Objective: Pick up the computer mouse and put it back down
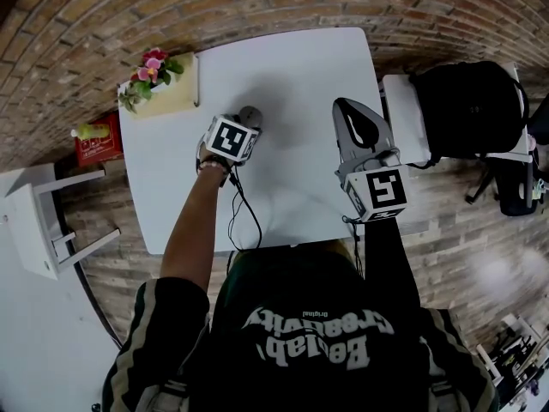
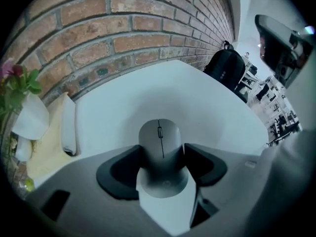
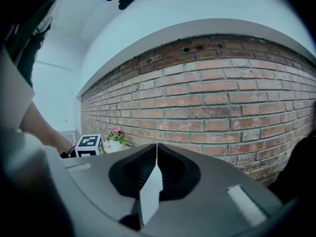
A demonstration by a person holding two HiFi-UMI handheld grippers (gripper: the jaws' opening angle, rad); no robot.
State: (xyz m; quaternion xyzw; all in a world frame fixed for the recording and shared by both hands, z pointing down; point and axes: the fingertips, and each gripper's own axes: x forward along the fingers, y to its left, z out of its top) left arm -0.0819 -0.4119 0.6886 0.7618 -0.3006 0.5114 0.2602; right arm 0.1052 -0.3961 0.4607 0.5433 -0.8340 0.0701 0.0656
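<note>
Head view, starting at the far left: a white chair stands off the corner of the table, and a red box sits on the floor against the brick wall. Next along, pink flowers in a pot stand on the back left corner of the white table, on a cream tray.

Now my left claw. It points steeply down at the table, marker cube on top, and the grey computer mouse peeks out just past the cube. In the left gripper view the mouse sits right between my jaws, scroll wheel pointing away from me. Both dark pads lie against its sides, so I've got a grip on it at a middling width. It looks to be resting on the tabletop, left of centre and well clear of the flowers. A black cable trails from my left wrist across the near edge.

Moving right, my right claw hangs above the table's right side, well apart from the mouse. The right gripper view shows it aimed about level at the bricks, its jaws pressed together with nothing between them.

Far right, a black backpack rests on a white seat beside the table.
</note>
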